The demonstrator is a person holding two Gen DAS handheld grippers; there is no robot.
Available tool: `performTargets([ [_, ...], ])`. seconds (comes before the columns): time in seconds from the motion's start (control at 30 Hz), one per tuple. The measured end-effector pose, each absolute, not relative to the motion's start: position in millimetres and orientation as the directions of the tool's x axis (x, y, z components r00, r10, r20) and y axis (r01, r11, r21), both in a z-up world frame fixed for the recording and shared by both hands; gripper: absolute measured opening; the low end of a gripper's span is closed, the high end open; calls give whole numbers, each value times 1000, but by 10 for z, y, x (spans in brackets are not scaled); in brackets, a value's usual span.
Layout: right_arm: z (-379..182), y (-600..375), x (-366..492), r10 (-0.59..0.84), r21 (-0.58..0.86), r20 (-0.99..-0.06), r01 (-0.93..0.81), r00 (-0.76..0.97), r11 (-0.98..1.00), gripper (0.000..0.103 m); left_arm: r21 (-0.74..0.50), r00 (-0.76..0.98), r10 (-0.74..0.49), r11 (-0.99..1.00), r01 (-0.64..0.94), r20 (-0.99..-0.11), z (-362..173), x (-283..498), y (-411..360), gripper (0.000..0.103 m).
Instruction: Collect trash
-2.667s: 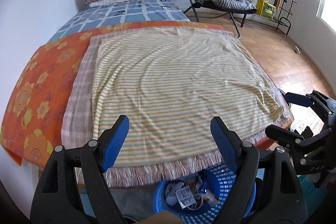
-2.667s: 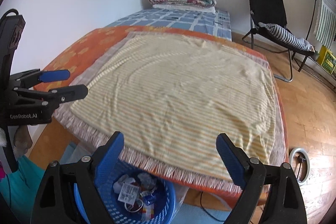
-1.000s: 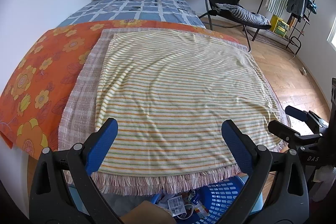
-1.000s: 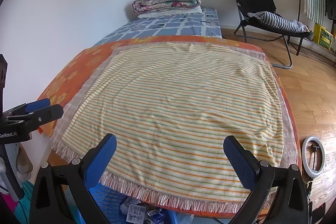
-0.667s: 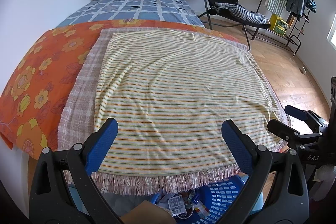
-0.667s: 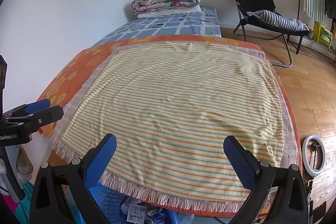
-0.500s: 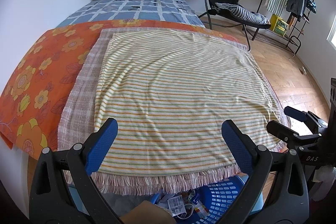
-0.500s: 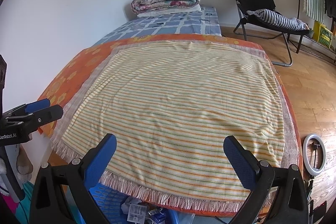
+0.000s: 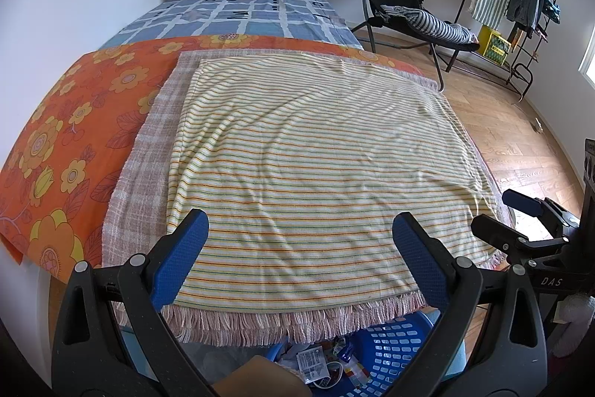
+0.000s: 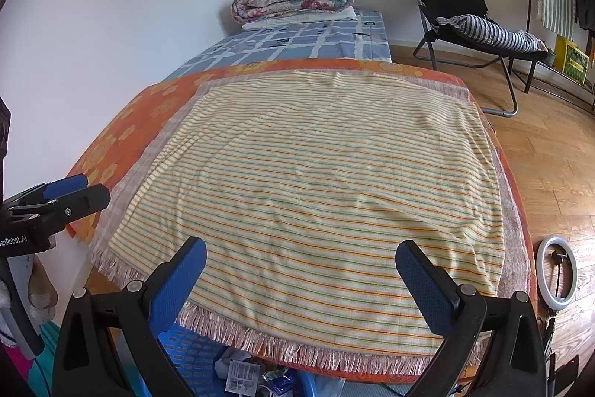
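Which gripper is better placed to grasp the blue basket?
The left gripper, probably: the blue basket lies nearly between its open fingers; for the right gripper it sits off to the left. Both are empty.

Both tools are black plastic clamps with silver screws at the joints. The left gripper (image 9: 297, 240) and right gripper (image 10: 301, 266) carry blue textured fingers (image 9: 178, 259); white lettering marks their bodies.

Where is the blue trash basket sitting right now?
The blue basket sits on the floor at the near end of the bed, partly tucked under the fringed cloth. It shows at the bottom of both wrist views, with trash inside.
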State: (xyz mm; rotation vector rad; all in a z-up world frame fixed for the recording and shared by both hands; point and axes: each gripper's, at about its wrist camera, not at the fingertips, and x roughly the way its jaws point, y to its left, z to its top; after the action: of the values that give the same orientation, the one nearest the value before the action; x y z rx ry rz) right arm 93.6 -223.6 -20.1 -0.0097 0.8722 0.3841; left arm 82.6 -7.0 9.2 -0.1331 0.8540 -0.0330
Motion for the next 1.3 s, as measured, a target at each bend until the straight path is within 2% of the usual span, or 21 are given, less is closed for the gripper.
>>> performTargets([
  [1.3,-276,-2240,929,326,168,-760,-315,562,934,103,-125,656,-79,992,-23,-751,91,828,-93,101],
])
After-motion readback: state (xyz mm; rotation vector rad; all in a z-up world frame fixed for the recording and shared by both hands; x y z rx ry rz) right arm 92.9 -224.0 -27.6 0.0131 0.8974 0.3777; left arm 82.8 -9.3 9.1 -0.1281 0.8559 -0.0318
